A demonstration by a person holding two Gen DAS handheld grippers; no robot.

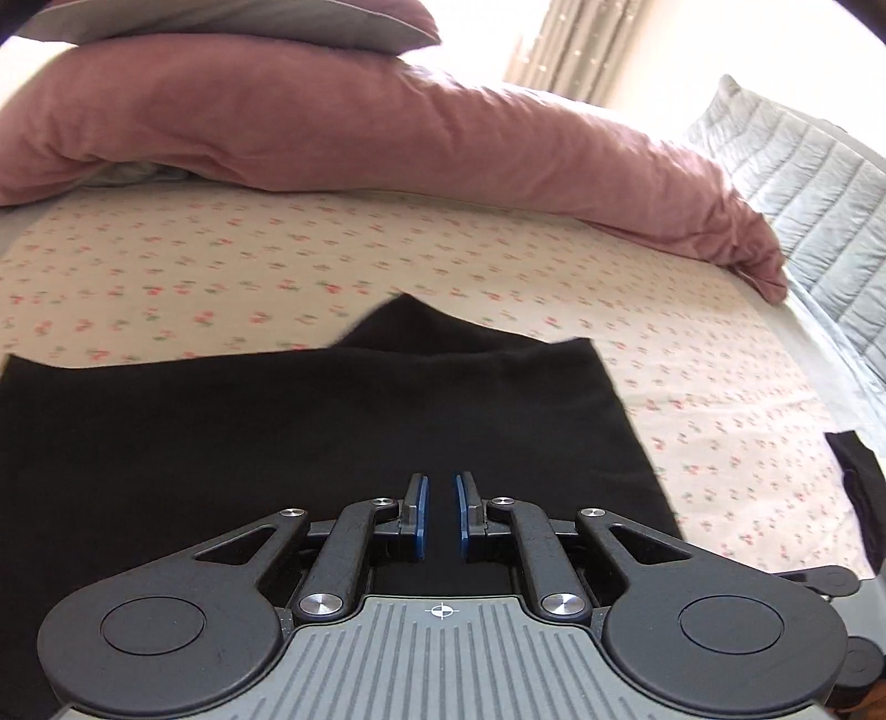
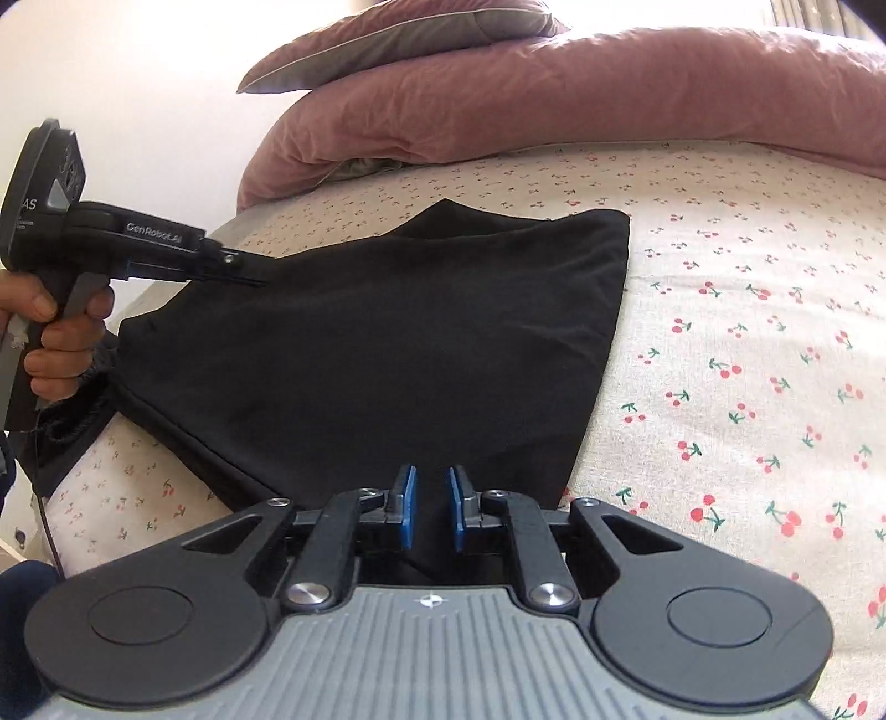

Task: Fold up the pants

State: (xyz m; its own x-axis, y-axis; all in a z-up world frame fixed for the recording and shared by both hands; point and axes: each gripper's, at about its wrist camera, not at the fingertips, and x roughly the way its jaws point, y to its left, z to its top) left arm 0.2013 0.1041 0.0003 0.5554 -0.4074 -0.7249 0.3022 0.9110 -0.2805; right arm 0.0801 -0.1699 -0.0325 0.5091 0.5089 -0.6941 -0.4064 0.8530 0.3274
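Right wrist view: right gripper [image 2: 431,507] low over near edge of black pants [image 2: 387,343], blue pads [image 2: 408,507] slightly apart, nothing between. Pants lie folded on cherry-print sheet [image 2: 747,360]. Left gripper [image 2: 260,279] tips dark against the pants' left side; grip not discernible. Left hand [image 2: 52,338] wraps its handle. Pink duvet [image 2: 609,94] far, partly cut off.

Bed: sheet [image 1: 387,260] cream with small red cherry print, filling the middle of both views.
Bedding: folded dusty-pink duvet [image 1: 332,127] across the upper frame; a grey-and-pink pillow [image 2: 398,39] resting on top of it.
Right edge: pale blue quilted cover [image 1: 797,183].
Window: curtain [image 1: 581,44] at upper right, bright daylight behind.
Wall: plain white wall [image 2: 138,72], upper left.
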